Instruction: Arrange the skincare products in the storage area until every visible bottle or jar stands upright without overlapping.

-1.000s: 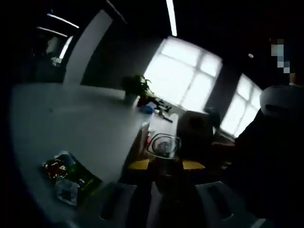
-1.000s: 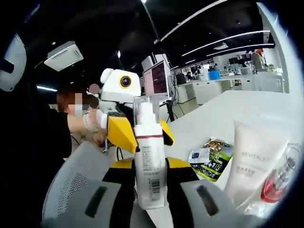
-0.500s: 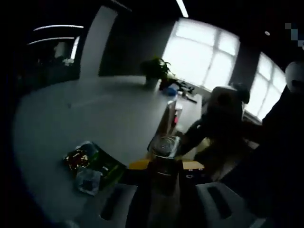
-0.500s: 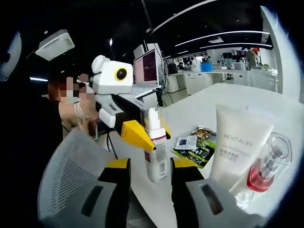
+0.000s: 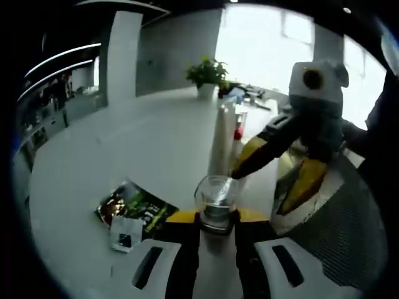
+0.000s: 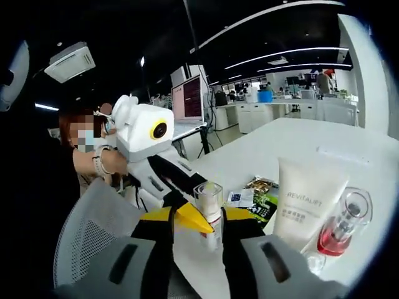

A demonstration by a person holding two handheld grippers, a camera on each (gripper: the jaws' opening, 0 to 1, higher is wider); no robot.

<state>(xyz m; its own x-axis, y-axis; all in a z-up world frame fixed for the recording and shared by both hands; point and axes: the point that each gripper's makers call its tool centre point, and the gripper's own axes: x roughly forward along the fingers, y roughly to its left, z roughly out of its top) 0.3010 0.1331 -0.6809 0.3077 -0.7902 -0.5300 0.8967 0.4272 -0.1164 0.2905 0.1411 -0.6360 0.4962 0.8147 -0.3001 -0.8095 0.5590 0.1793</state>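
A white bottle with a clear cap (image 5: 216, 198) sits between the jaws of my left gripper (image 5: 216, 219), which is shut on it. In the right gripper view the same bottle (image 6: 209, 208) stands upright at the table's near edge, one yellow left finger (image 6: 190, 219) against it. My right gripper (image 6: 198, 217) is open, its tips just short of the bottle. It enters the left gripper view as the right gripper (image 5: 274, 177), jaws spread. A white tube (image 6: 308, 202) stands upright on its cap beside a red glass bottle (image 6: 340, 227). Both stand beyond the held bottle: tube (image 5: 221, 140), red bottle (image 5: 237, 132).
Flat sachet packets (image 5: 134, 208) lie on the white table (image 5: 143, 143), also seen as packets (image 6: 255, 198) beside the tube. A potted plant (image 5: 209, 71) stands at the far end. A mesh chair back (image 6: 93, 230) and a person's hand (image 6: 103, 163) are close by.
My right gripper has let go of the white bottle and drawn back from it. The left gripper keeps hold, and the bottle now sits lower, at the table edge. Both views have swung.
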